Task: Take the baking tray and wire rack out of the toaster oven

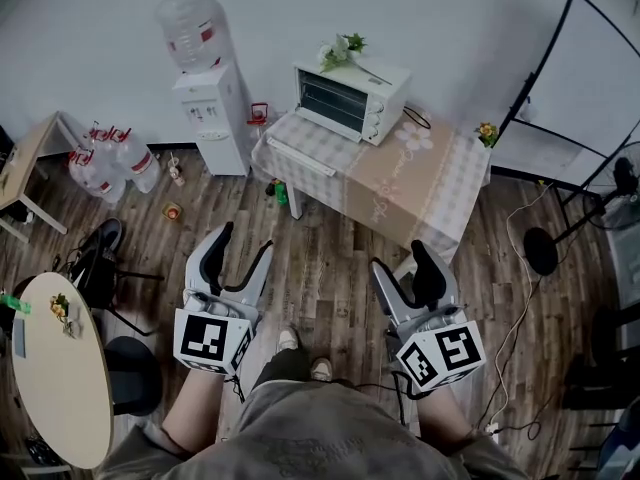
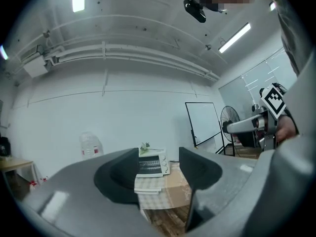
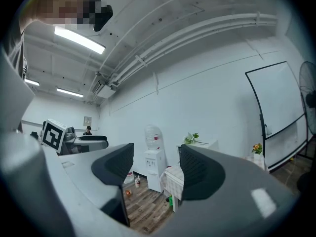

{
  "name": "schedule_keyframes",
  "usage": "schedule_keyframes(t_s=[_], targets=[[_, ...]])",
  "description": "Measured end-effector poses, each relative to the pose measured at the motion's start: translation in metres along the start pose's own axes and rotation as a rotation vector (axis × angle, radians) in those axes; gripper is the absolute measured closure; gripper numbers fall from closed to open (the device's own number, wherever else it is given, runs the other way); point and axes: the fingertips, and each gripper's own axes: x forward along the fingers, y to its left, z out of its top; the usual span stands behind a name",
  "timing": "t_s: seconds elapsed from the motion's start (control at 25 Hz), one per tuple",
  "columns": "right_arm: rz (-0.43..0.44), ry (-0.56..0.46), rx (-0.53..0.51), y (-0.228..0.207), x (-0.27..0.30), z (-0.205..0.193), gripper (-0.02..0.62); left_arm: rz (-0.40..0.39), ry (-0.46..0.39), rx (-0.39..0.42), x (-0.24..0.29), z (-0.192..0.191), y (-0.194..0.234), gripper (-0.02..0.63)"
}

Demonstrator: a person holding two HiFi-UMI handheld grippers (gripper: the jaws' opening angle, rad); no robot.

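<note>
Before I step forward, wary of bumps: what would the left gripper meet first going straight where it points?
Likely the white toaster oven on the checked-cloth table: it sits framed between the left gripper's open jaws, only wooden floor before it. Depth unclear.

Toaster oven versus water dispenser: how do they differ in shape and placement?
The toaster oven is low and wide, on the checked-cloth table; the water dispenser is tall and narrow, on the floor. The oven carries flowers on top, the dispenser a water bottle. Both are white.

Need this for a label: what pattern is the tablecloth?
The tablecloth is checked, grey-white near the oven, tan elsewhere; head view shows it best.
</note>
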Motion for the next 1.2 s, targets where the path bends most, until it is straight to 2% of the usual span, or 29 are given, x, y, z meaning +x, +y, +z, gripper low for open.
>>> schedule_keyframes(t_s=[0.24,0.52,0.92,1.2], targets=[[-0.033,0.007,0.010,-0.010,0.007,-0.008,0.298,0.024,0.022,0.003,0.004,-0.010,0.011,0.362],[-0.064,0.026,0.008,-0.028,0.039,-0.013,0.295,0.088,-0.022,-0.035,0.027,-0.014,0.043,0.362],[-0.075,0.084,0.054,-0.065,0.140,-0.031,0.296,0.058,0.007,-0.061,0.116,-0.042,0.096,0.365],[-0.125,0.118,0.182,-0.094,0.224,-0.049,0.299,0.005,0.030,-0.205,0.189,-0.060,0.152,0.368]])
